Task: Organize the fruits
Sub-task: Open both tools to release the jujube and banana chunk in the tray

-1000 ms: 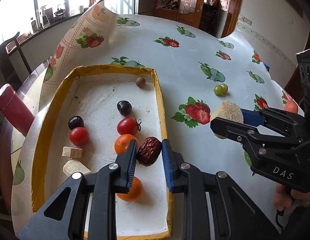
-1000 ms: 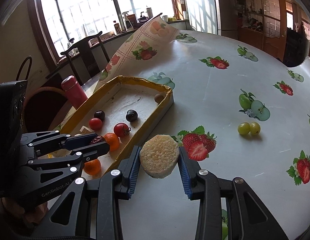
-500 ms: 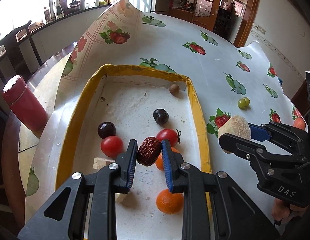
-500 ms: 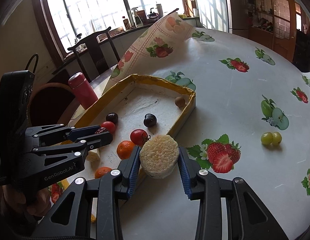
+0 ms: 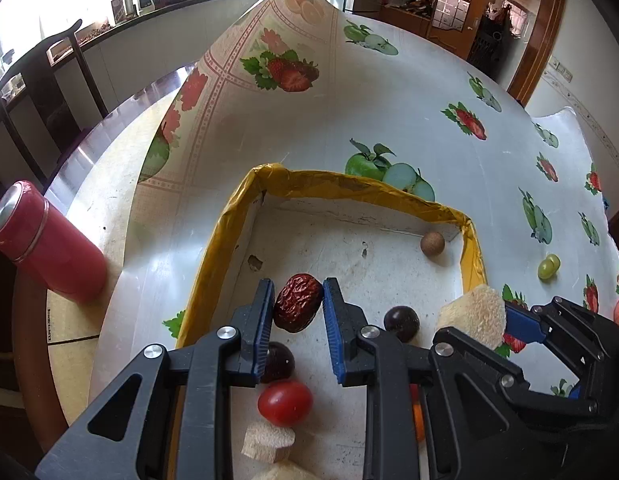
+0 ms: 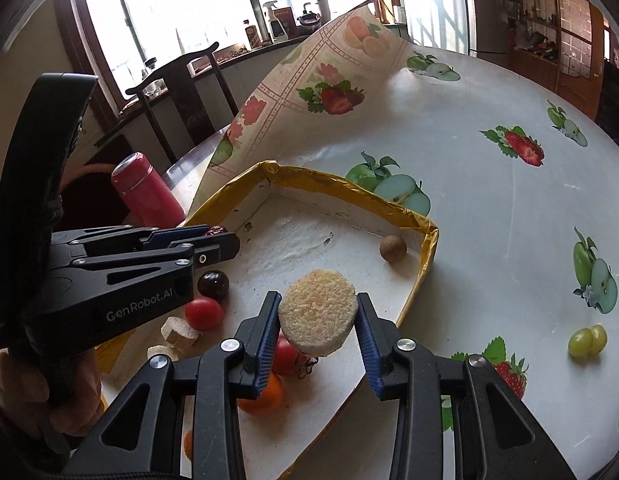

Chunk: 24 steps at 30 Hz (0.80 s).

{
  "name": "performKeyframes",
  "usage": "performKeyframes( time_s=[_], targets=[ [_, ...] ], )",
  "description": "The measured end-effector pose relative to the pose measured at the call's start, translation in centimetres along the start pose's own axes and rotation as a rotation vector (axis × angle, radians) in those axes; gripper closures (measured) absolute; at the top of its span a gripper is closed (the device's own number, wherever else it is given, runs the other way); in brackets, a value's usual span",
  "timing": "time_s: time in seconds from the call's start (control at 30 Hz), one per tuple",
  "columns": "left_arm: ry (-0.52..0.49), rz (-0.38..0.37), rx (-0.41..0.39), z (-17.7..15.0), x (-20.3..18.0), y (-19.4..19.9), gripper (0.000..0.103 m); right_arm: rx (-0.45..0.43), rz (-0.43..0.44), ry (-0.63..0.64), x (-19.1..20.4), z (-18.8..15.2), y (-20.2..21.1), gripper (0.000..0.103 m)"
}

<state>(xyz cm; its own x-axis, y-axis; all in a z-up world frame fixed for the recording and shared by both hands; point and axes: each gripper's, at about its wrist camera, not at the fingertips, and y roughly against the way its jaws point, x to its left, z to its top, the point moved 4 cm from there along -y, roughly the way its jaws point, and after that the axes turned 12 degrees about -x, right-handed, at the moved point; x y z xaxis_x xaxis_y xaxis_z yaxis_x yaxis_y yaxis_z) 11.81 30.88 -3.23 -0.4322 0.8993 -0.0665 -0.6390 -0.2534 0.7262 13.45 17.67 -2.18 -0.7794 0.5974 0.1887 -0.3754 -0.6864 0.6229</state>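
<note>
Left tool clenched on wrinkled red date, suspended over yellow-rimmed tray; dark plum and cherry tomato directly beneath the fingers. Right tool clenched on pale round slice, held above tray interior; orange below. Small brown fruit ahead in far tray corner. Green grapes on tabletop, right of right tool

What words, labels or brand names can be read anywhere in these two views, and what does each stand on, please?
"GenRobot.AI": white lettering on the side of the left claw, seen from the right wrist view.
Small vertical print on the table edge near the pink flask: too small to read.
Labels on the windowsill bottles: too blurred to read.
</note>
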Motion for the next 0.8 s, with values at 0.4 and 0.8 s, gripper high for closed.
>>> performKeyframes(
  time_s=[0.4, 0.8],
  targets=[
    [-0.023, 0.037, 0.082, -1.3, -0.4, -3.3, 0.081, 0.041, -0.014, 0.084, 0.7, -0.5, -3.0, 0.066],
    [-0.043, 0.070, 0.056, -1.9, -1.2, -1.7, 0.046, 0.040, -0.014, 0.077, 0.1, -1.3, -2.6, 0.060]
  ],
)
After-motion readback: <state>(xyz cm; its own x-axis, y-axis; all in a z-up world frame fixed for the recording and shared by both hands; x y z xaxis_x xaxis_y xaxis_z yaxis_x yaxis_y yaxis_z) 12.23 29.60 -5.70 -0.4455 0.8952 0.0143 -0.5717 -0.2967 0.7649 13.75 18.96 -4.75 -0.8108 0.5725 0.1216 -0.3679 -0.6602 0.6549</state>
